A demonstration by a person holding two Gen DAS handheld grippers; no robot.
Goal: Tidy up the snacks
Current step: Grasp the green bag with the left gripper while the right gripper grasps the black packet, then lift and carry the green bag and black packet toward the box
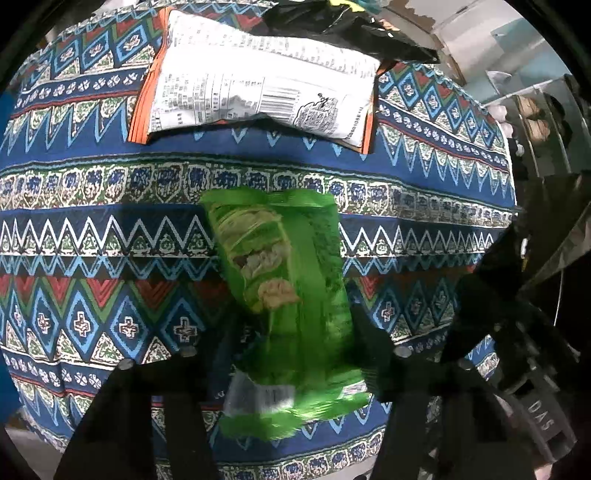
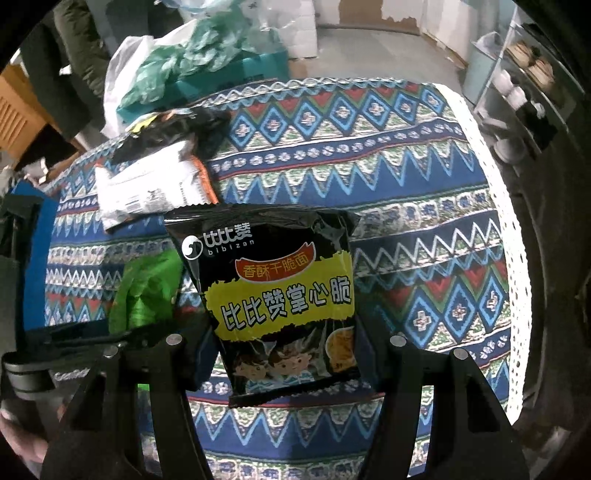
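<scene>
My left gripper (image 1: 291, 354) is shut on a green snack bag (image 1: 284, 295) and holds it above the patterned tablecloth (image 1: 92, 229). My right gripper (image 2: 288, 350) is shut on a black and yellow noodle snack bag (image 2: 280, 295), held upright above the cloth. The green bag also shows in the right wrist view (image 2: 144, 291), to the left of the black bag. A white and orange snack bag (image 1: 255, 92) lies flat at the far side of the table, with a black snack bag (image 1: 347, 29) partly on top of it. Both also show in the right wrist view, the white one (image 2: 147, 188) and the black one (image 2: 184, 129).
The table's right edge has a white lace trim (image 2: 513, 229). Behind the table stand a teal box (image 2: 236, 74) and plastic bags (image 2: 125, 74). A shelf with jars (image 2: 528, 85) stands at the right. The right gripper's body (image 1: 517, 295) shows at the right of the left wrist view.
</scene>
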